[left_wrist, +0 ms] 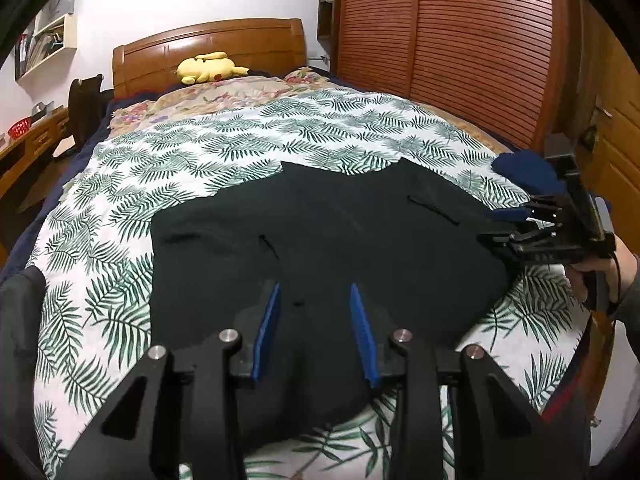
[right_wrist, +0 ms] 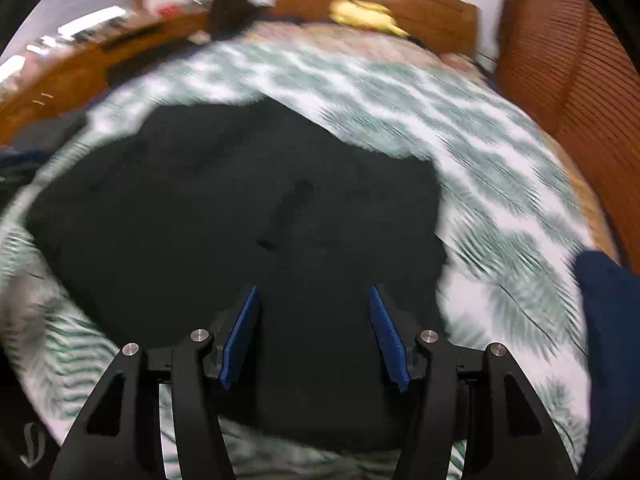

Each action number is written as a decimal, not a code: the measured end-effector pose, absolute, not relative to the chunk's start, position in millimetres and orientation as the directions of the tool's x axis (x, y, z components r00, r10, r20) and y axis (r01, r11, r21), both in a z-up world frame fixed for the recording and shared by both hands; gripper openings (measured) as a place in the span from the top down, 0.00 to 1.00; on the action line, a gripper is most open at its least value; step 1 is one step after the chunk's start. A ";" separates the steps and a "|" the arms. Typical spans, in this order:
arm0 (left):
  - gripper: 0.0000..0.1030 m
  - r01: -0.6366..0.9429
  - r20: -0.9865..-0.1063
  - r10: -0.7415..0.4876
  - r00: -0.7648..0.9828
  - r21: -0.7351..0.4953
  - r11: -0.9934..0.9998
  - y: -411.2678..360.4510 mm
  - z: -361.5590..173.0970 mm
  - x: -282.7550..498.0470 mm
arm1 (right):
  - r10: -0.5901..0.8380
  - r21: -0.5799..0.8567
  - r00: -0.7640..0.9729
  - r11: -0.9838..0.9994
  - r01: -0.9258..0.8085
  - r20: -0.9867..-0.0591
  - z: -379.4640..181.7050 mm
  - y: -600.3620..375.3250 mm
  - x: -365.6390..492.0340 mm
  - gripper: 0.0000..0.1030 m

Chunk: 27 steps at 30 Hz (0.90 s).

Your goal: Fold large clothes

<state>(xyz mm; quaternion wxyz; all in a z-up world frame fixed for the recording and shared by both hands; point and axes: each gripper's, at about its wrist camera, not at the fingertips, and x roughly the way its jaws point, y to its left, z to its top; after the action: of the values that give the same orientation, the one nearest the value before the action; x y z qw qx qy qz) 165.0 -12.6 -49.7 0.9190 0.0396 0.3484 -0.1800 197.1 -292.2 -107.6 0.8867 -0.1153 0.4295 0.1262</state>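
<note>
While no writing is legible, both grippers' jaws gape empty over the dark garment (left_wrist: 320, 232)

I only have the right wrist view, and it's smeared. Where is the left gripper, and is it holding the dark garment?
Observer: The left gripper is open over the near part of the garment and grips nothing.
Operator: And the other one, seen from outside?
Observer: The right gripper has its tips at the garment's right edge, jaws apart. I cannot tell whether it touches the cloth.
Operator: What's the yellow blur at the top?
Observer: A yellow plush lying by the headboard.
</note>
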 end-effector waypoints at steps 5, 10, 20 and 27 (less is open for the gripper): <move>0.67 0.355 -0.670 -0.279 0.688 -0.024 0.935 -19.1 -59.5 155.4 | 0.128 -0.056 0.571 0.954 -0.293 -0.811 -127.3 -314.0 198.0 0.44; 0.67 0.345 -0.684 -0.264 0.680 -0.019 0.938 -20.4 -70.9 150.9 | 0.094 -0.094 0.584 0.954 -0.283 -0.806 -117.9 -311.1 188.7 0.44; 0.67 0.331 -0.741 -0.247 0.625 -0.035 0.943 -21.2 -101.4 161.5 | 0.240 -0.040 0.611 0.912 -0.408 -0.754 -86.7 -258.3 164.9 0.44; 0.67 0.331 -0.756 -0.225 0.615 -0.011 0.943 -25.2 -113.9 161.7 | 0.248 -0.044 0.550 0.885 -0.463 -0.798 -122.0 -224.2 170.1 0.44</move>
<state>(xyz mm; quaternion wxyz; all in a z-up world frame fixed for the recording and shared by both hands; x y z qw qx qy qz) 161.7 -25.2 -113.9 0.8962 0.0650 0.4105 -0.1551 170.1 -224.2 -122.0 0.8712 -0.1257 0.4285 0.2039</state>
